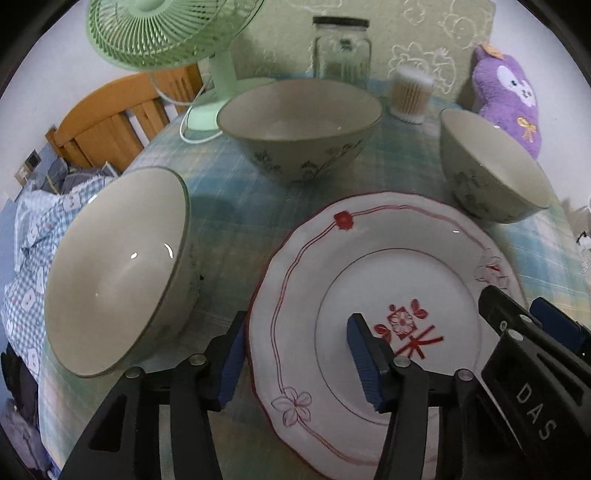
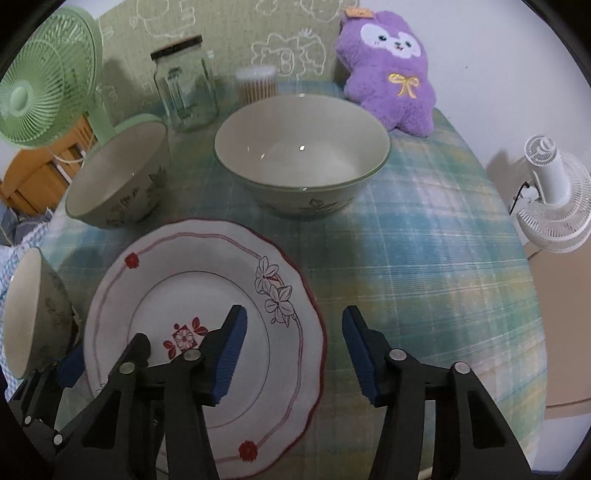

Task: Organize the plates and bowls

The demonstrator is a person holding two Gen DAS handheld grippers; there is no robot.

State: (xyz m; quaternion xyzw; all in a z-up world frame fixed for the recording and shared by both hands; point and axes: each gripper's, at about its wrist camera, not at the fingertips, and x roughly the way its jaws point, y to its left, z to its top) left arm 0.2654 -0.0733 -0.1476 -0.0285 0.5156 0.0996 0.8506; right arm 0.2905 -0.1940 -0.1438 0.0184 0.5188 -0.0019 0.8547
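A glossy white plate (image 1: 369, 280) with a scalloped, red-edged rim lies flat on the blue-green plaid tablecloth (image 2: 424, 258), near the table's front edge; thin red lines ring its rim, small red flowers and outlined blossoms dot the border, and a red floral emblem sits at its centre. Three ceramic bowls share a cream glazed inside, a thin dark rim and grey-green leaf sprigs on the outer wall: the left bowl (image 1: 114, 269) stands just beside the plate's left edge, the middle bowl (image 1: 299, 125) behind it, and the right bowl (image 1: 491, 166) behind and to the plate's right. Along the back stand a ribbed glass jar (image 1: 341, 48) with a dark lid, a clear tub of cotton swabs (image 1: 410, 94), a fuzzy purple plush toy (image 2: 391, 70) and a pale green slatted fan (image 1: 162, 33). Both tools tilt steeply downward (black jaws faced with ridged blue pads). The left gripper (image 1: 295, 362) has its jaws parted astride the plate's left rim, one pad outside, one over the plate's well; whether the pads touch it I cannot tell. The right gripper (image 2: 295, 354) likewise stands part open astride the plate's right rim, one pad over the plate, the other over the cloth.
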